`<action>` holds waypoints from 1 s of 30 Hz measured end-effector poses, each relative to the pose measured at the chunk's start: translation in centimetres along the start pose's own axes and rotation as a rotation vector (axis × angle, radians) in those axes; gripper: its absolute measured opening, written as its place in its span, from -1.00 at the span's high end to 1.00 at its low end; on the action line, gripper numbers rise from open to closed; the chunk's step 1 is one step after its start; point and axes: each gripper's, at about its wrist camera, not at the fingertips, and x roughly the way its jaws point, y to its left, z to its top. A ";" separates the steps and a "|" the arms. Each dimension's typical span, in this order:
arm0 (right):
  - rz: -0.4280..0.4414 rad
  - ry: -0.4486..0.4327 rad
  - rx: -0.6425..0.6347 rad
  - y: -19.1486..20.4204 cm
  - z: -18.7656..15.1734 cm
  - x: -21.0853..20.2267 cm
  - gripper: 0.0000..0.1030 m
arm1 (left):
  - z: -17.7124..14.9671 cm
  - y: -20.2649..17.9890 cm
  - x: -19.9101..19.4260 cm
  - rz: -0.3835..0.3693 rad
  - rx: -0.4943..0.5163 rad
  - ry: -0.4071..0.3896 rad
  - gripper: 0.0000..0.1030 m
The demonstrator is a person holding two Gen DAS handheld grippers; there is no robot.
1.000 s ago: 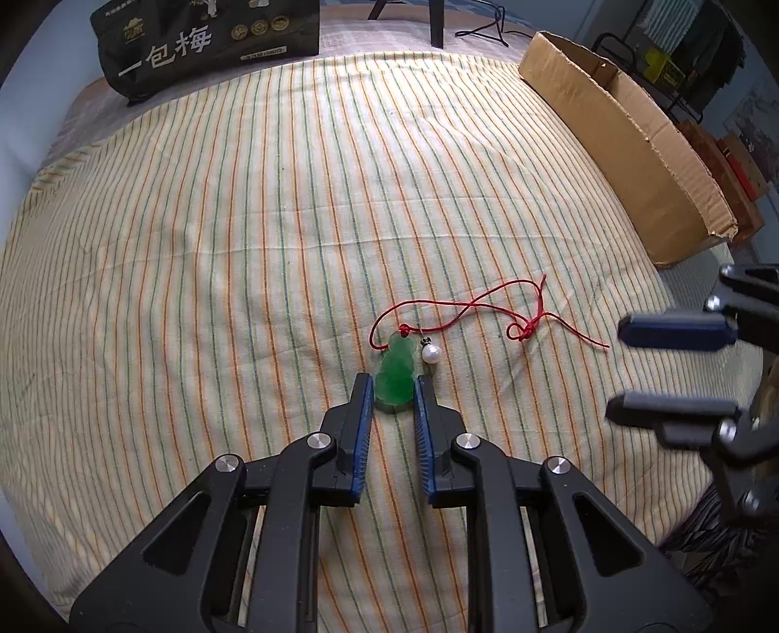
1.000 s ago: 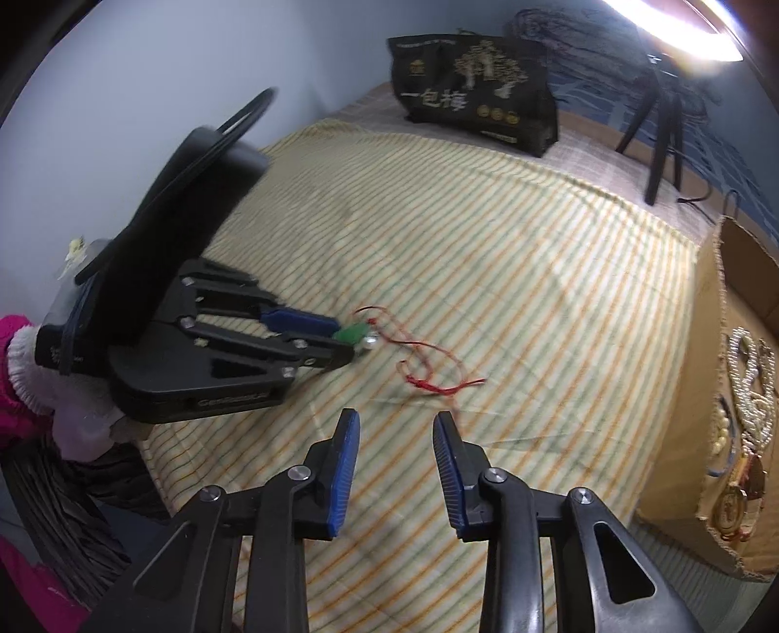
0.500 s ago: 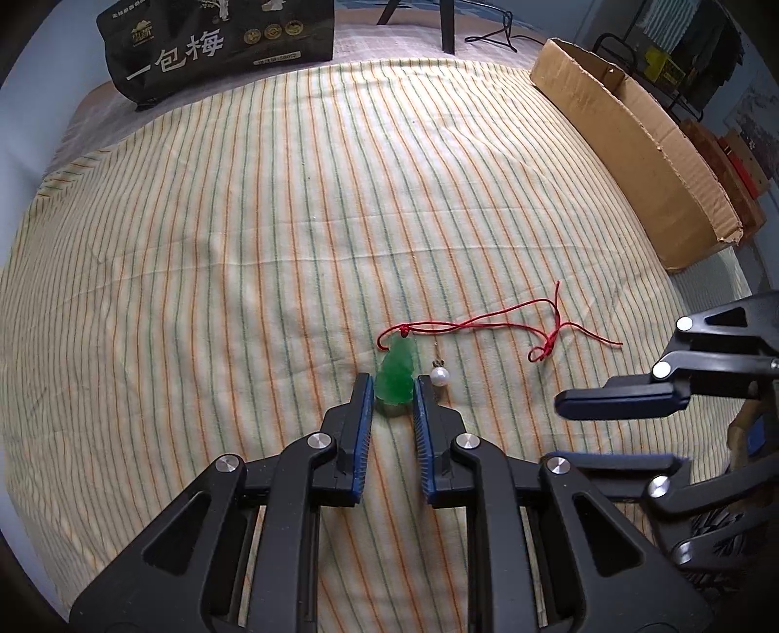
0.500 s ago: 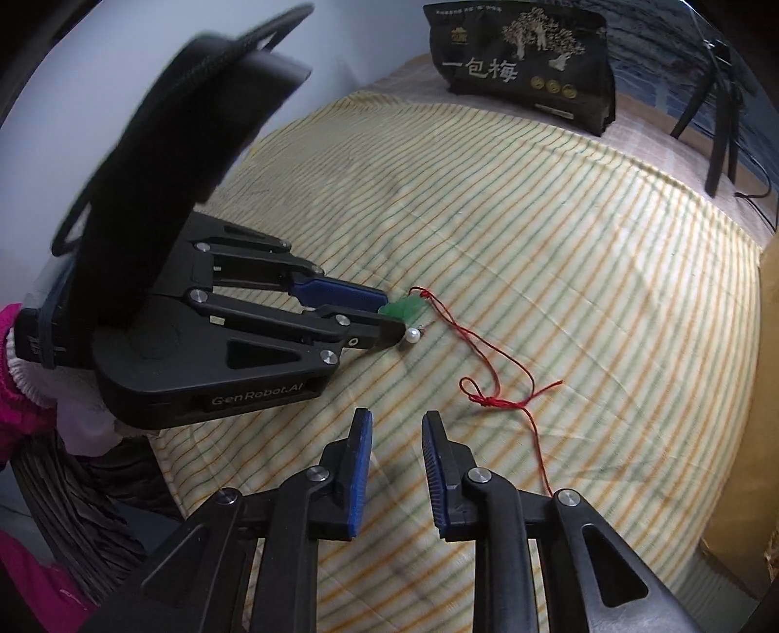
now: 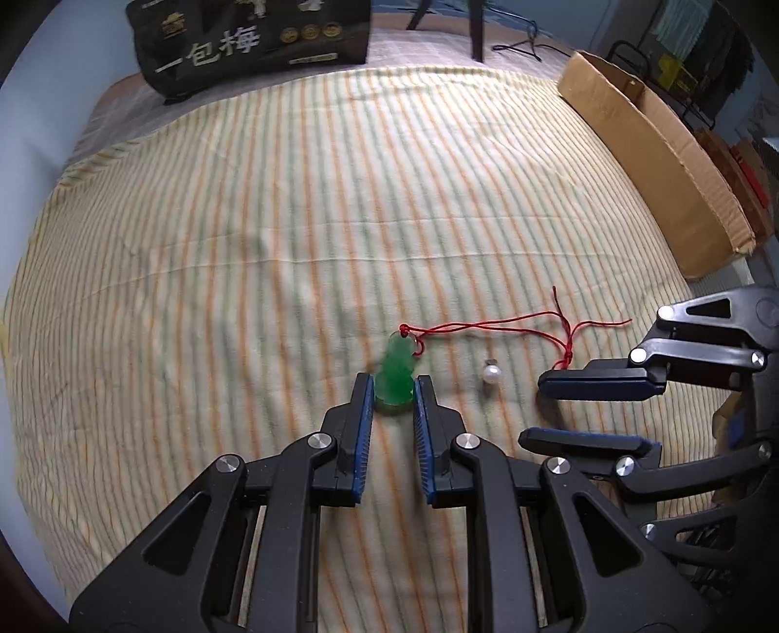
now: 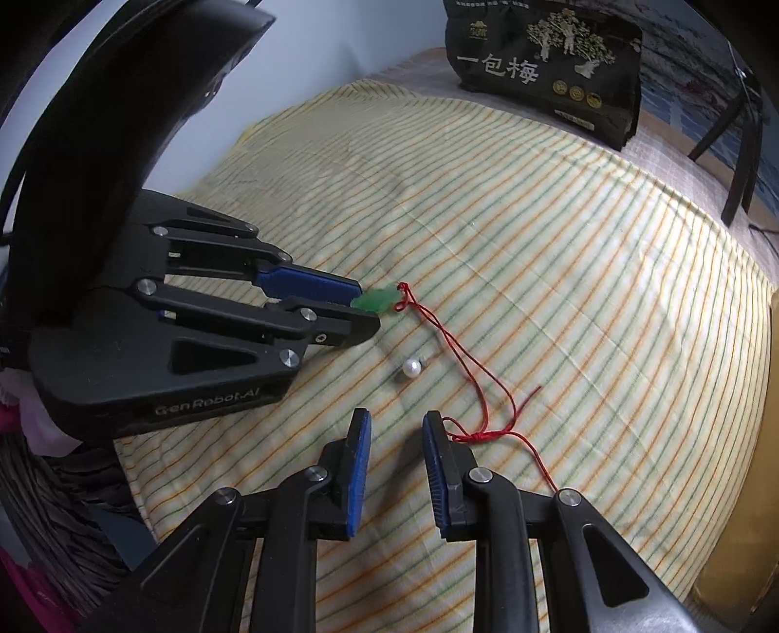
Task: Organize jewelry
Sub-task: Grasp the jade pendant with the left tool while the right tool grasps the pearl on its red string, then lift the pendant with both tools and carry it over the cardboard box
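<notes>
A green jade pendant (image 5: 397,375) on a red cord (image 5: 511,324) lies on the striped cloth. My left gripper (image 5: 393,389) is shut on the pendant's near end; it also shows in the right wrist view (image 6: 362,311), with the pendant (image 6: 375,299) sticking out of the tips. The cord (image 6: 467,370) trails to a knot (image 6: 482,435) by my right gripper. A loose white pearl (image 5: 491,374) lies apart from the pendant, also in the right wrist view (image 6: 412,367). My right gripper (image 6: 395,423) is open and empty, just short of the pearl, and shows at the right of the left wrist view (image 5: 535,406).
A cardboard box (image 5: 652,160) stands along the right edge of the bed. A black printed bag (image 5: 248,41) stands at the far end, also in the right wrist view (image 6: 545,63). A tripod leg (image 6: 742,131) stands beyond it.
The pearl has separated from the pendant and lies to its right. My right gripper has moved in closer, toward the pearl and the cord's knot. The cord has stretched straighter.
</notes>
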 end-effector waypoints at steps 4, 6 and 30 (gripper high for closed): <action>-0.032 -0.007 -0.005 0.2 0.6 0.3 0.54 | -0.1 1.1 -0.3 0.004 -0.028 -0.001 0.70; -0.036 -0.013 0.001 0.1 1.1 0.5 0.54 | -0.2 1.6 -0.4 -0.008 -0.048 0.000 0.70; -0.126 -0.017 -0.060 1.4 1.7 0.9 0.85 | -0.4 2.3 -1.0 -0.002 -0.063 -0.021 0.71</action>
